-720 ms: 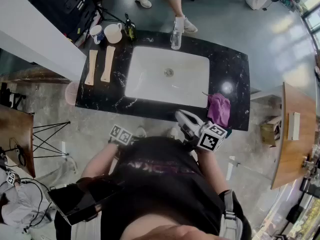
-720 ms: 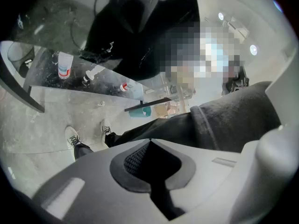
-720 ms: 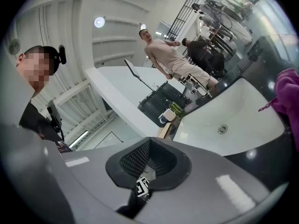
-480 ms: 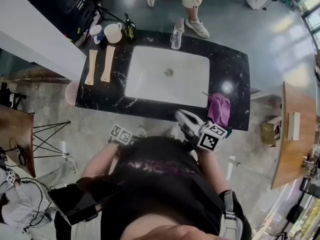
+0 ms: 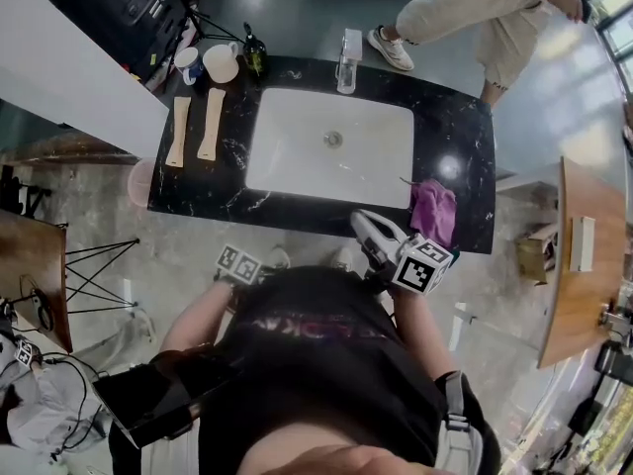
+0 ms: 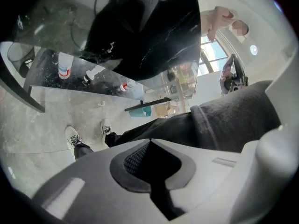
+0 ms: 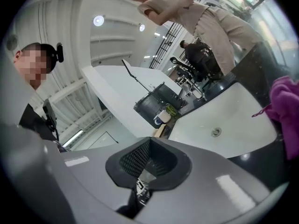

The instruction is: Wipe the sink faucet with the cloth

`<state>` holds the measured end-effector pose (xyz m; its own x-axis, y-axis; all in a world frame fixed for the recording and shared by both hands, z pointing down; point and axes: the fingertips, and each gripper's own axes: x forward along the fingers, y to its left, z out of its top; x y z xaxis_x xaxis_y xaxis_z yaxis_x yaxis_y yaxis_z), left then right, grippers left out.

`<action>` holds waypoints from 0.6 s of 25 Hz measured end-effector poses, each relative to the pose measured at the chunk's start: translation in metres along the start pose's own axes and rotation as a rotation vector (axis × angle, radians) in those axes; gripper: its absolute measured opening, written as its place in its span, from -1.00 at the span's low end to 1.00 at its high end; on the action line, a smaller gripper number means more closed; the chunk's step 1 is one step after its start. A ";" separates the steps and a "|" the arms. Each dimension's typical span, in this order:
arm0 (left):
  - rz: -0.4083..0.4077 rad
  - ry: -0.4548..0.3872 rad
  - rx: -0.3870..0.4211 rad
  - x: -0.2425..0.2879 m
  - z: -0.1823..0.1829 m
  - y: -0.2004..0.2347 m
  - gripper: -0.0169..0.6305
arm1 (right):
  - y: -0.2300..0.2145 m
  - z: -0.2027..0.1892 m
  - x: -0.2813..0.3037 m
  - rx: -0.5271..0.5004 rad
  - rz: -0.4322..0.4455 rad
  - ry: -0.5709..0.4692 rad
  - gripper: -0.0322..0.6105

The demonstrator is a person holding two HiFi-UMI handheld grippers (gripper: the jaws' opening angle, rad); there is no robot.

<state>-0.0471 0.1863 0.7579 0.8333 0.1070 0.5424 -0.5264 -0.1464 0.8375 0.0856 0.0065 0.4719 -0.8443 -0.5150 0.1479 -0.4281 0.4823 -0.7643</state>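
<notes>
On the black counter (image 5: 465, 137), head view, a white sink basin (image 5: 297, 156) is recorded at centre, with the faucet (image 5: 348, 62) at its 12 o'clock rim. The purple cloth (image 5: 433, 214) is noted crumpled on the counter at the basin's 4 o'clock corner, well apart from the faucet. The right gripper (image 5: 364, 224) is held over the counter's near edge, just beside the cloth at its 8 o'clock and not touching it. Of the left gripper only the marker cube (image 5: 239, 262) is seen, off the counter toward 7 o'clock. Two wooden boards (image 5: 195, 127) are noted at the basin's 9 o'clock. Left gripper view: the left gripper (image 6: 150, 143) is pointed at the floor, jaws brought together, nothing held; shoes (image 6: 72, 136) are seen at 8 o'clock. Right gripper view: jaws likewise closed and empty; the basin is seen beyond the tips toward 2 o'clock, the cloth at the 3 o'clock edge.
</notes>
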 end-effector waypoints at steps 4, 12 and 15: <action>0.002 -0.009 -0.005 -0.002 0.000 0.001 -0.95 | -0.049 0.019 -0.030 -0.227 -0.266 0.055 -0.59; -0.002 0.008 -0.015 -0.001 -0.002 0.003 -0.95 | -0.196 0.037 -0.168 -0.557 -0.981 0.467 -0.41; -0.002 0.010 -0.015 0.000 -0.001 0.001 -0.95 | -0.213 0.027 -0.173 -0.265 -0.917 0.357 -0.26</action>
<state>-0.0474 0.1868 0.7586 0.8323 0.1175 0.5416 -0.5276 -0.1314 0.8393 0.3319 -0.0261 0.5915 -0.1829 -0.5446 0.8185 -0.9796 0.1719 -0.1045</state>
